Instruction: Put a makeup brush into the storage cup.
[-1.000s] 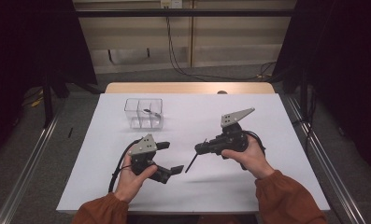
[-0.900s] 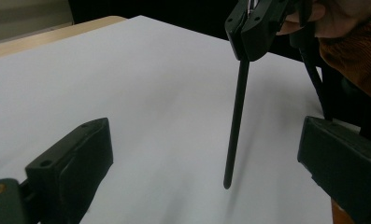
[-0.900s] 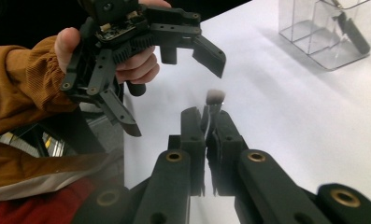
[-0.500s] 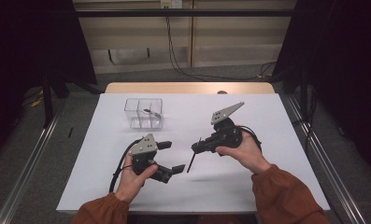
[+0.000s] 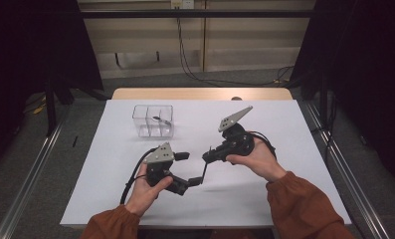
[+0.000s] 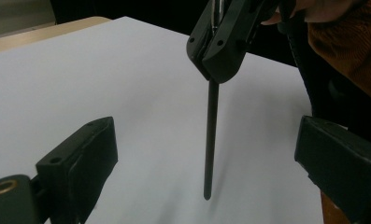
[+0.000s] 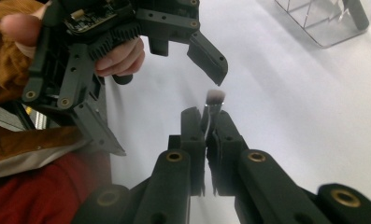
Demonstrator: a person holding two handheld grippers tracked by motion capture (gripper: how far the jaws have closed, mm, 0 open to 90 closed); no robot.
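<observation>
Even overhead light falls on the white table in the high view, leaving it bright while the floor and the curtains at left and right sink into near black. The brush held by the right gripper casts a soft, faint shadow on the sheet in the left gripper view, where the near jaws are blurred. In the right gripper view the brush tip and the far clear box are out of focus, and the white surface glares.

Rust-orange sleeves at the frame's bottom; 2 black tongs, left and right, each with a grey 3-cornered plate and black cable.
</observation>
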